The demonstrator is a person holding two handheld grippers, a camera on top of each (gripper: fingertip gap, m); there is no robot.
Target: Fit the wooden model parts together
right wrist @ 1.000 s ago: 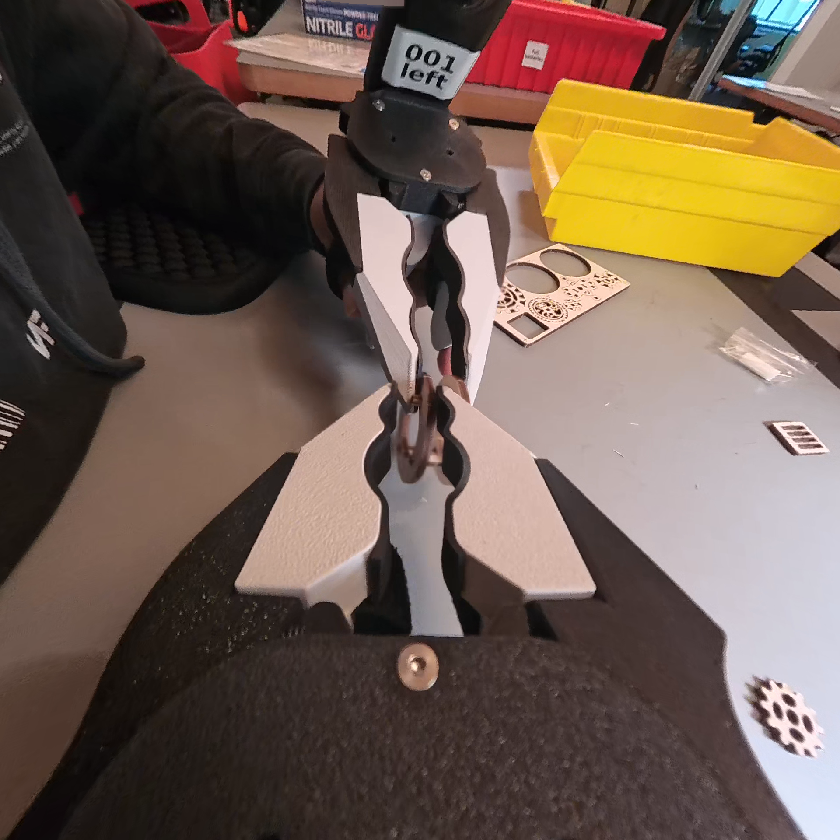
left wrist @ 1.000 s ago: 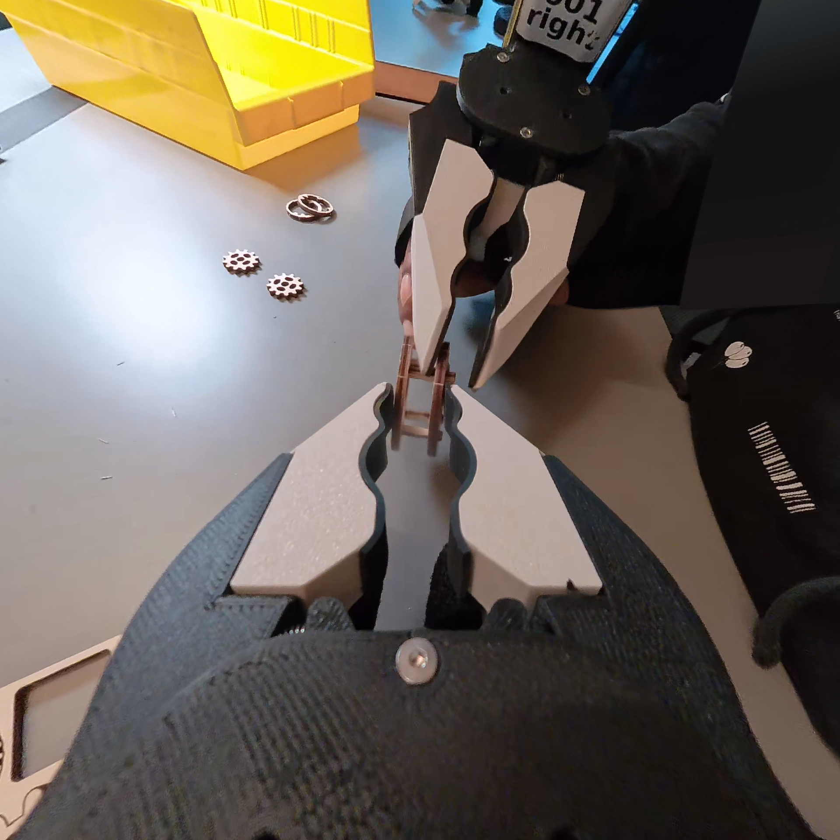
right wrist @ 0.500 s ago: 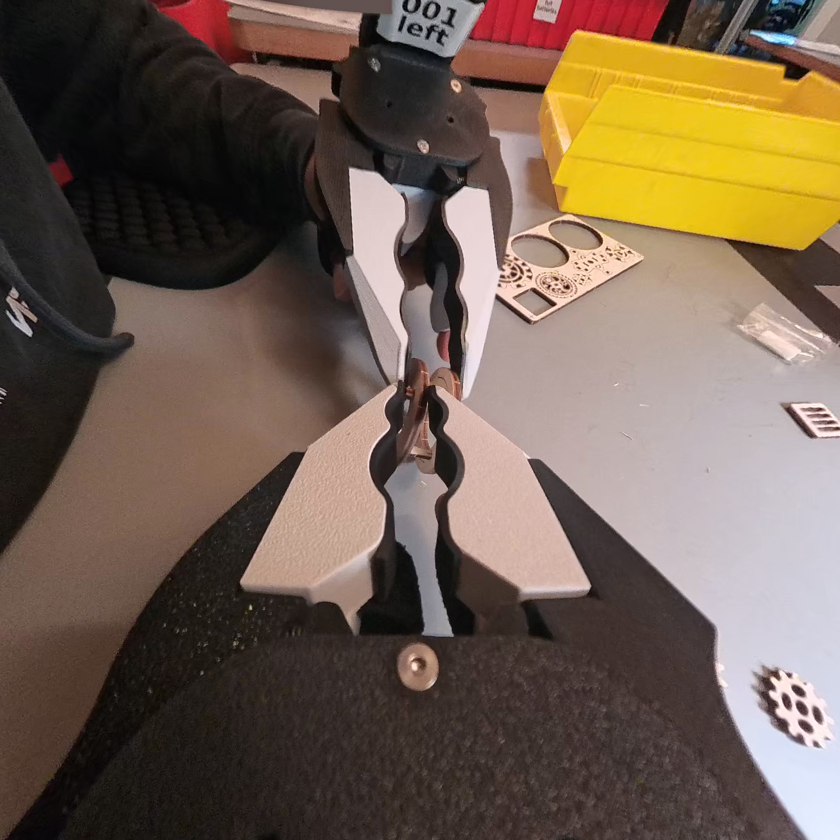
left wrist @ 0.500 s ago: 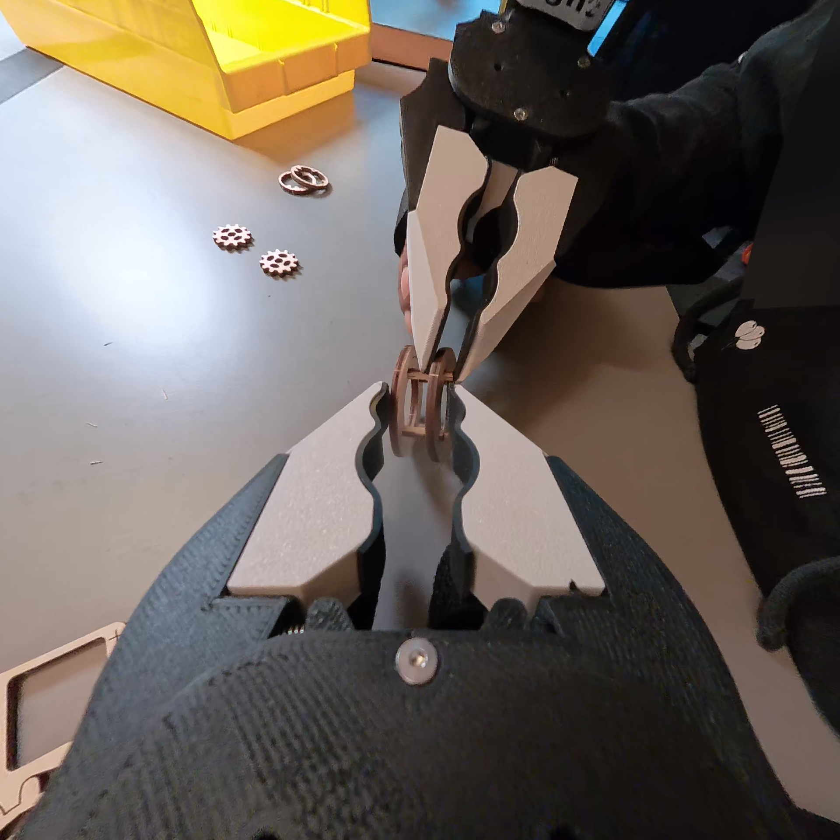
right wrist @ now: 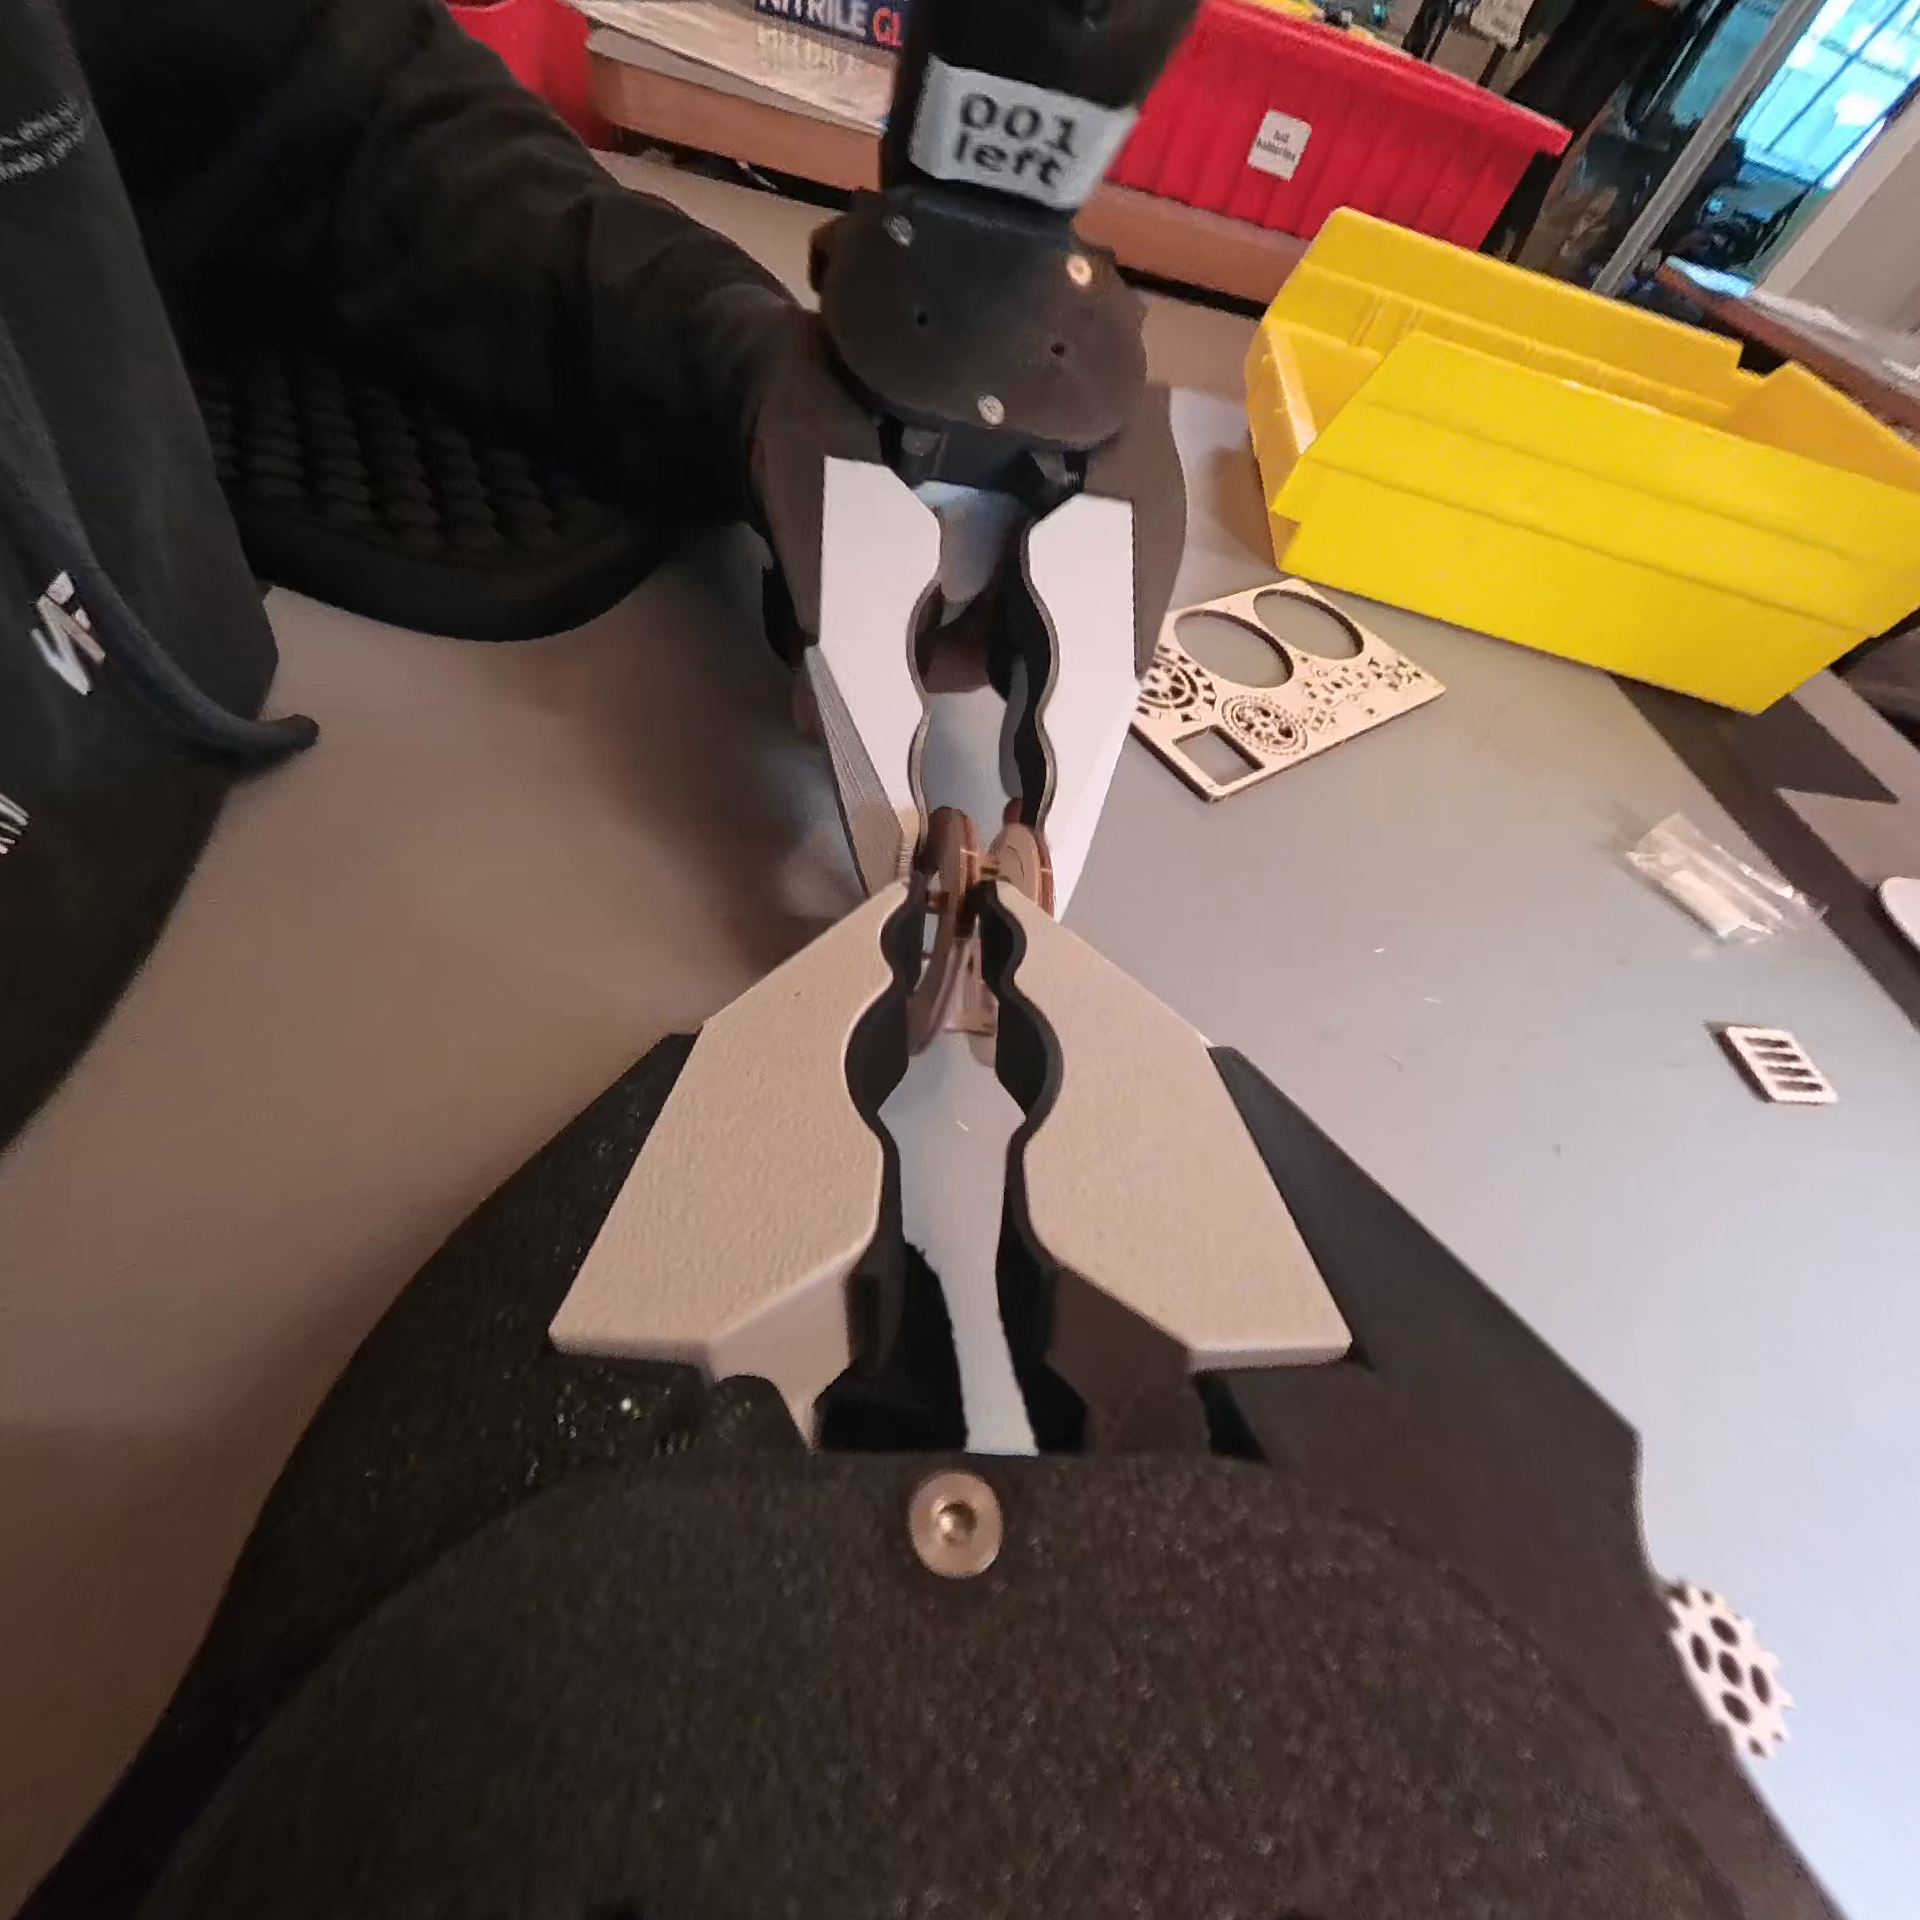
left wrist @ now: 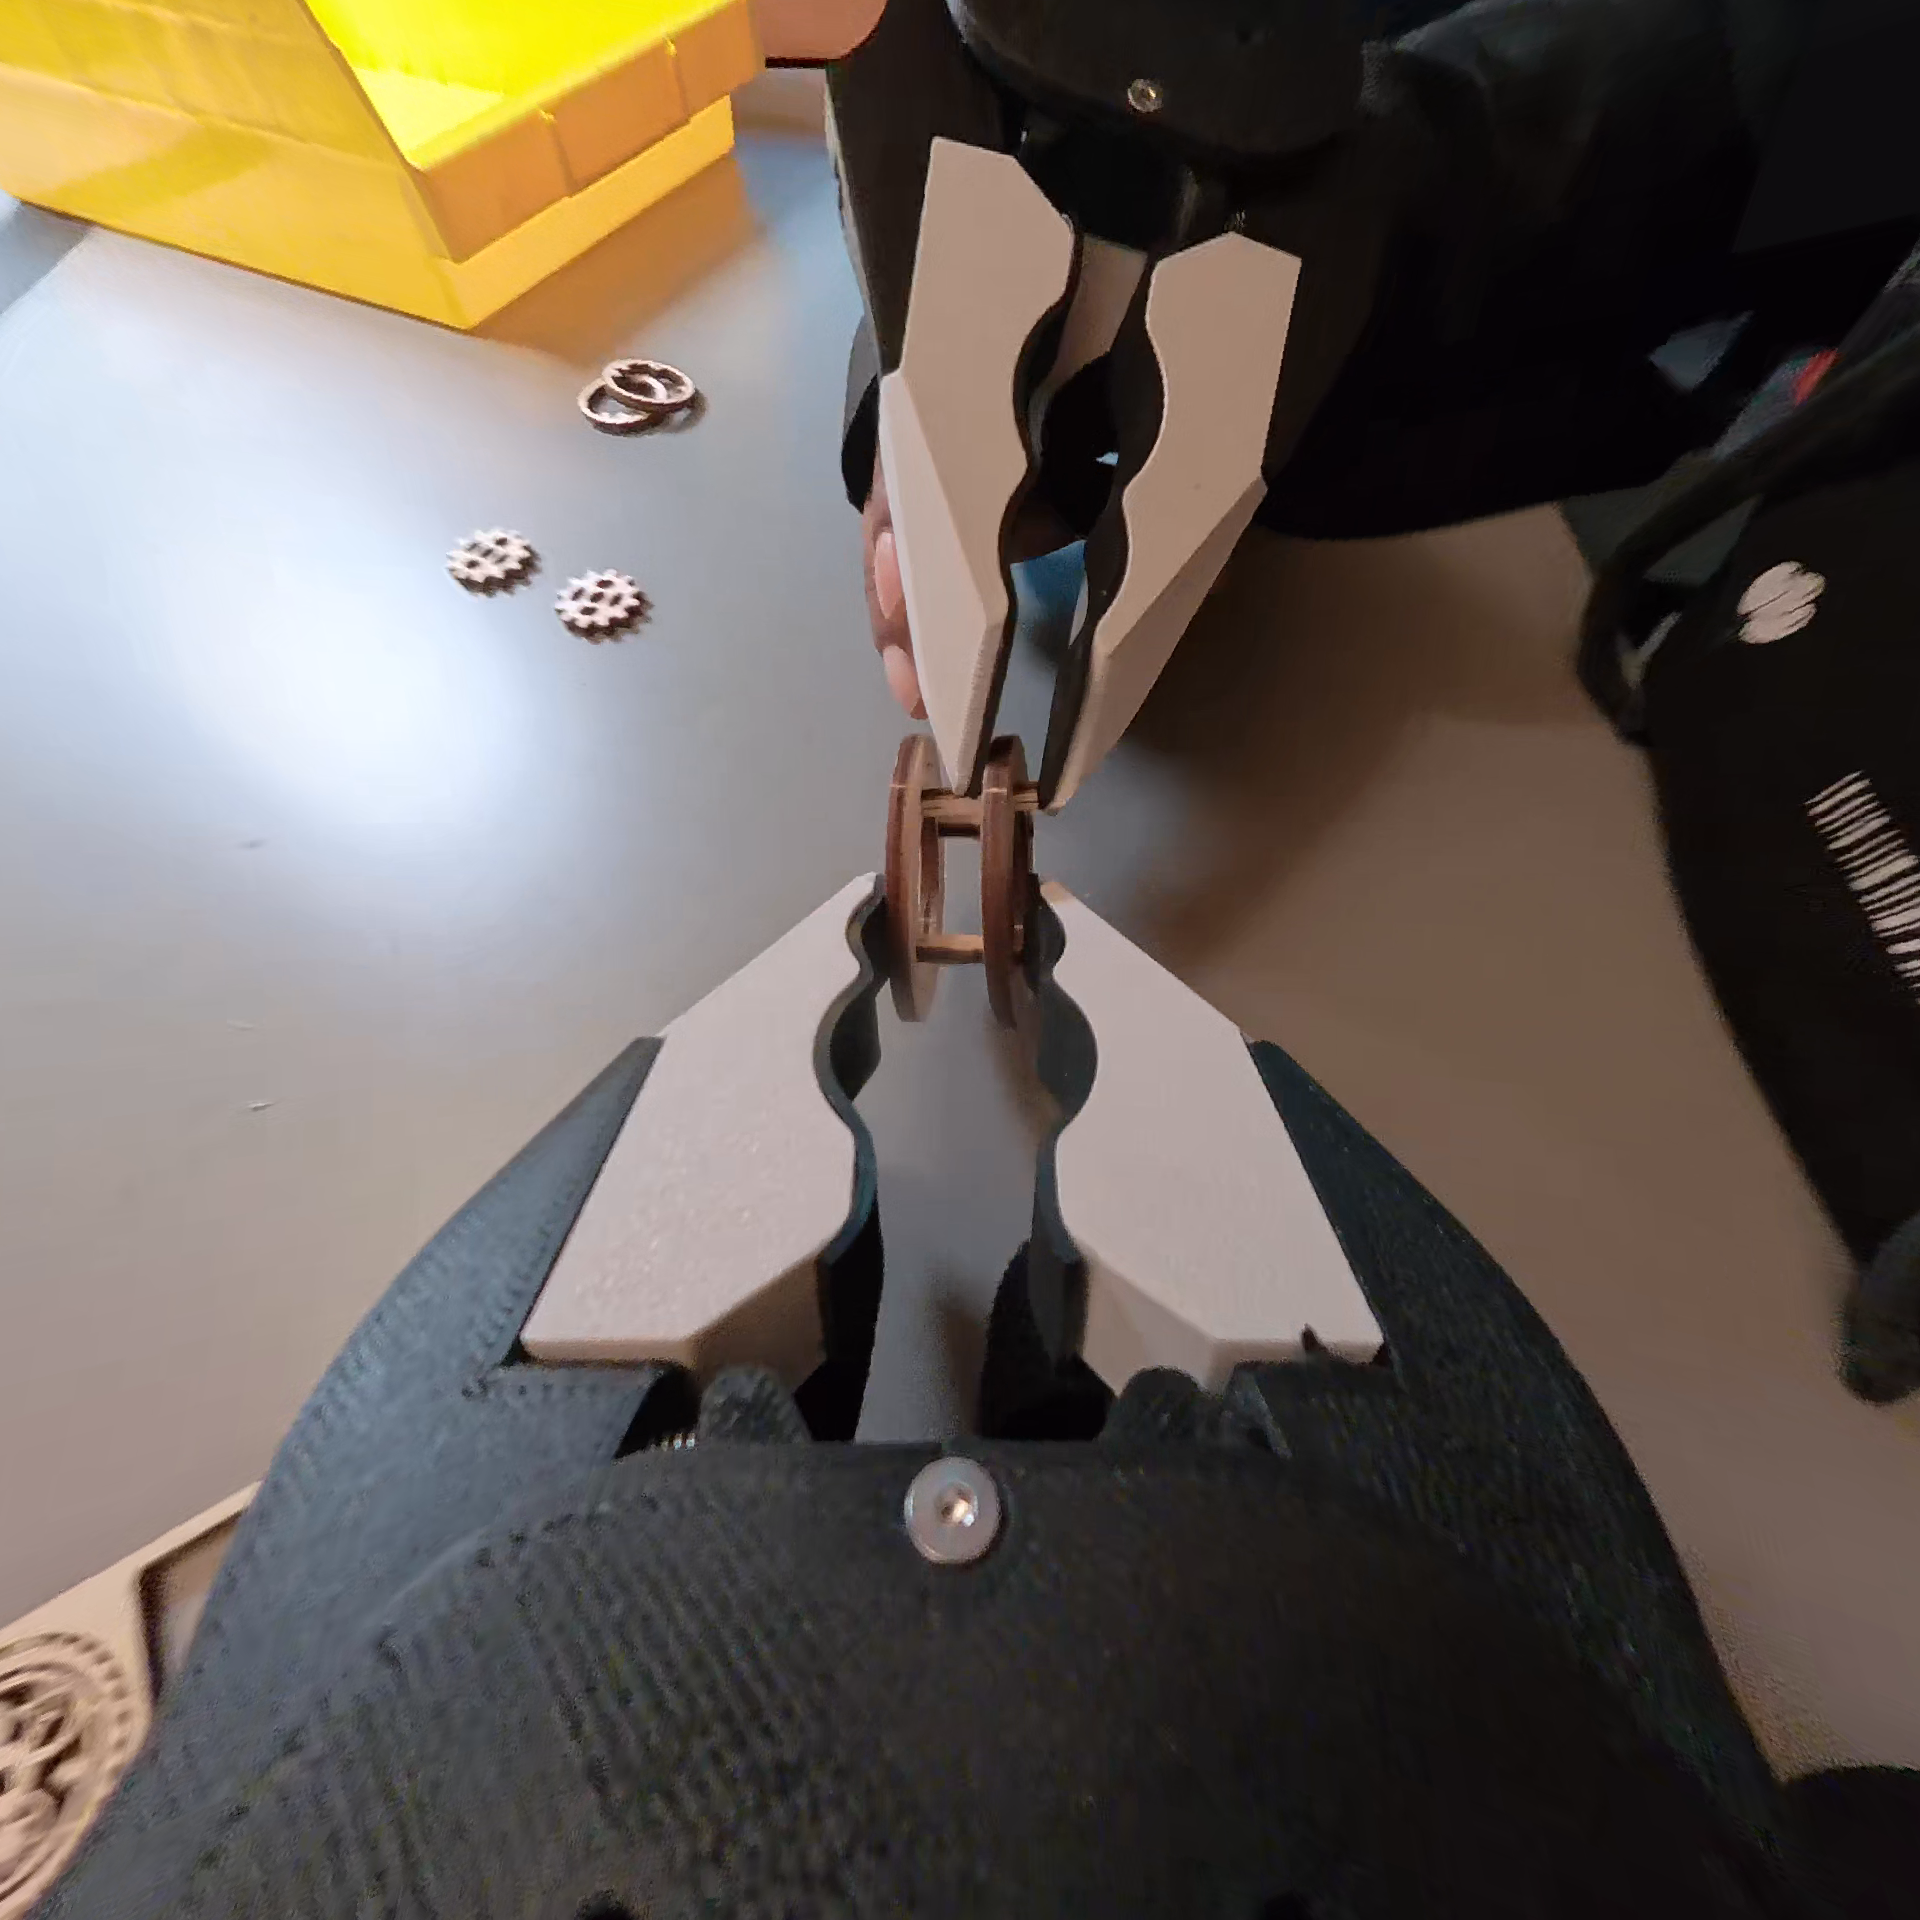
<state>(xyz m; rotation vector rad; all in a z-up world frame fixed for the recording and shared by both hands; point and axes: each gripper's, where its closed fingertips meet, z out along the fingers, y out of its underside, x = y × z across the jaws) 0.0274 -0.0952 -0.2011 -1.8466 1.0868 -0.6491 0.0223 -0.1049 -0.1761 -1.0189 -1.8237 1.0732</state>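
A small wooden wheel assembly, two dark discs joined by short rungs, is held above the grey table. My left gripper is shut on it, one fingertip against each disc's outer face. My right gripper comes in from the far side with its tips pinched on the top edge of the right-hand disc. In the right wrist view the assembly sits between my right gripper's tips, and the left gripper meets it from the opposite side. The rungs are partly hidden by the fingers.
Two small wooden gears and a pair of rings lie to the left, before a yellow bin. A cut-out wooden sheet, a plastic bag, a slotted piece and another gear lie on the table. A person's dark sleeve is close by. My left and right fingertips are right by each other. My left tips are roughly 25 cm from the slotted piece.
My right gripper's jaws have narrowed from a wider opening onto the right disc. The assembly has turned more upright between my left fingers, and the two grippers have drawn closer.
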